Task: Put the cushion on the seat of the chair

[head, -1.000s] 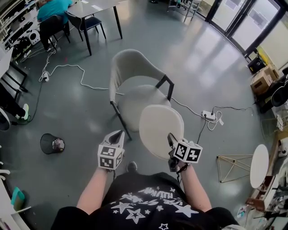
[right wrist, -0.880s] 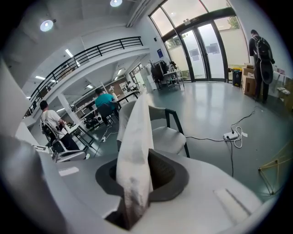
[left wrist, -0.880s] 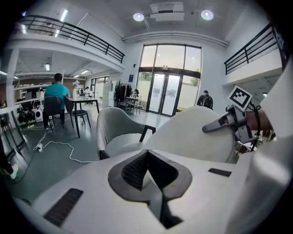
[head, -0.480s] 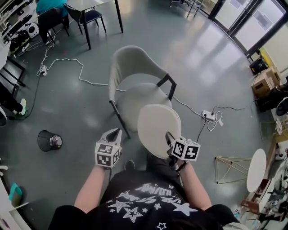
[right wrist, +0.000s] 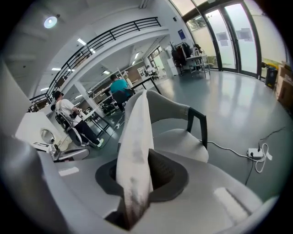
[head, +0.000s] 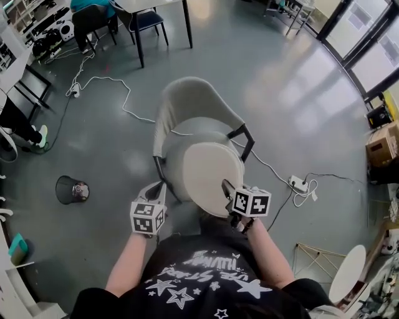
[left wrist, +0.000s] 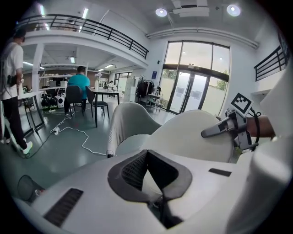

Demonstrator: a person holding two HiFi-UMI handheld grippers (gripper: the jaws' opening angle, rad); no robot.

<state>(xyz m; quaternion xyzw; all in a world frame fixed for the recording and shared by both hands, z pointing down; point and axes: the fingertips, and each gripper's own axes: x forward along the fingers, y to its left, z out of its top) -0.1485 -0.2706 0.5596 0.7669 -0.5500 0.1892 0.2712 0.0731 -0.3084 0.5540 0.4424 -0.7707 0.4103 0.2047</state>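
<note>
A grey shell chair (head: 187, 103) with dark legs stands on the floor right in front of me. The round cream cushion (head: 209, 171) hangs over its seat, tilted, with its near edge lifted. My right gripper (head: 225, 185) is shut on that near edge; in the right gripper view the cushion (right wrist: 137, 132) runs edge-on out of the jaws (right wrist: 142, 157), with the chair seat (right wrist: 183, 139) beyond it. My left gripper (head: 159, 185) is shut and empty, just left of the cushion by the chair's front leg. In the left gripper view, beyond that gripper (left wrist: 146, 153), lie the cushion (left wrist: 192, 137), the chair back (left wrist: 126, 121) and the right gripper (left wrist: 219, 129).
A white cable (head: 112, 84) snakes over the floor left of the chair. A power strip (head: 298, 185) lies to the right. A dark round object (head: 70, 189) sits on the floor at the left. A table with chairs (head: 149, 19) stands behind. A small round table (head: 346, 280) is at the lower right.
Both grippers have moved forward toward the chair. The cushion, earlier in front of the seat and to its right, now hangs over it.
</note>
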